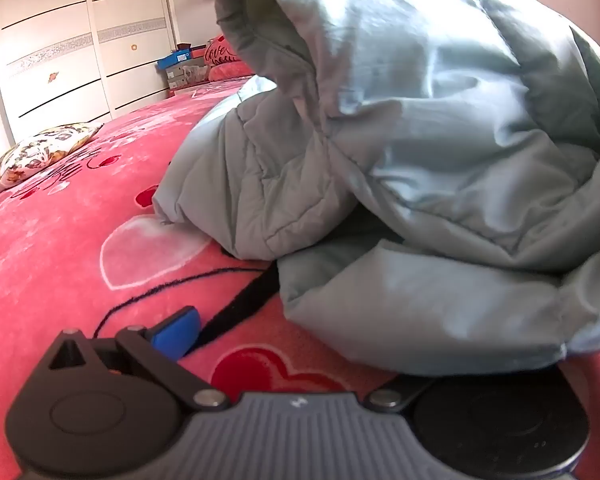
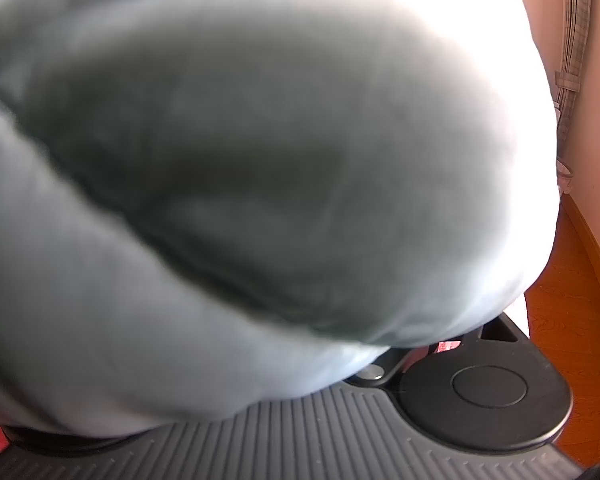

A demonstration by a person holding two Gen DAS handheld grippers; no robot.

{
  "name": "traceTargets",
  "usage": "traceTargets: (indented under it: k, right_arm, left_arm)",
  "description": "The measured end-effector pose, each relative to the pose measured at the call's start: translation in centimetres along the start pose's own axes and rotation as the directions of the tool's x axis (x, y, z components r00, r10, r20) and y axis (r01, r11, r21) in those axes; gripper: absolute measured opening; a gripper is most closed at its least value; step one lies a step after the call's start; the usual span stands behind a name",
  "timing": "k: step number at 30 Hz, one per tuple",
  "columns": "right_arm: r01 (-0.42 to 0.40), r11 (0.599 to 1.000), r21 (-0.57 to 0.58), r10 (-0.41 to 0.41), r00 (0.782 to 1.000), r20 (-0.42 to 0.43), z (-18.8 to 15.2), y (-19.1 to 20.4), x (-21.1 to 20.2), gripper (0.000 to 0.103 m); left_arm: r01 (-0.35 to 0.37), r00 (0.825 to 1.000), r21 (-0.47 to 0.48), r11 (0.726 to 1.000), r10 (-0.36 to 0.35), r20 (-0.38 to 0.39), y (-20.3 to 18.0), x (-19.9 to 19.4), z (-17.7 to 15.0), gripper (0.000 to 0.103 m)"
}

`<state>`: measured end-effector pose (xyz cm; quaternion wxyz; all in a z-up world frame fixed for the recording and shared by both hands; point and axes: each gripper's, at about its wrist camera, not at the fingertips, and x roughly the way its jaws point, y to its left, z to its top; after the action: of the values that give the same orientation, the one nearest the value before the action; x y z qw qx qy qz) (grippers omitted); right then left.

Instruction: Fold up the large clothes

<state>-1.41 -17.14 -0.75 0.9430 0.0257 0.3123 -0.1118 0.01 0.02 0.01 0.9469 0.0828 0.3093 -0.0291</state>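
- Left gripper sits low over the bedspread with its jaws spread wide; one blue finger pad shows at the left, while the opposite finger is hidden under the hem of the jacket. Nothing appears pinched between them, so I read it as released, not gripping.
- Right gripper has its fingers buried beneath blurred grey fabric that fills almost the whole right wrist view. Its linkage looks splayed wide, which suggests spread jaws, though whether the pads press on any cloth cannot be made out.
- Puffy, quilted grey jacket lies in a crumpled mound on the red bedspread, directly ahead of both grippers and touching or overhanging each one.
- Done so far, judging from how it lies: very little. The mound is bunched, with a sleeve or hood opening standing up at the top and loose lobes drooping forward; no flat panel or clean crease is visible.
- Left to do, as a judgement: find hem or shoulder edges, spread the garment flat, bring the sleeves in, then fold the body over.
- A patterned pillow and a wardrobe sit well apart at the far left, clear of the work.
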Motion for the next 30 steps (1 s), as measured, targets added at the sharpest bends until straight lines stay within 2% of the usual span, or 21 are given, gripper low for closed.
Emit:
traceTargets:
  k: [14, 20, 26, 30]
  right_arm:
    - [-0.001, 1.0, 0.0, 0.001, 1.0, 0.0, 0.0, 0.0, 0.0, 0.103]
    - [-0.002, 1.0, 0.002, 0.002, 1.0, 0.0, 0.0, -0.2, 0.0, 0.103]
    - [-0.014, 1.0, 0.004, 0.014, 1.0, -0.005, 0.0, -0.9, -0.6, 0.103]
    - [-0.052, 0.999, 0.006, 0.052, 0.998, -0.028, -0.3, -2.0, -1.9, 0.103]
  left_arm:
    - [-0.003, 1.0, 0.004, 1.0, 0.003, 0.001, 0.0, 0.0, 0.0, 0.103]
    - [-0.029, 1.0, 0.029, 0.999, 0.029, 0.006, -0.5, -0.3, -0.2, 0.103]
    - [-0.001, 0.999, 0.0, 1.0, 0.001, -0.037, -0.8, -2.5, -0.5, 0.103]
    - [0.018, 0.998, -0.007, 1.0, -0.019, -0.061, -0.2, -4.3, -1.2, 0.103]
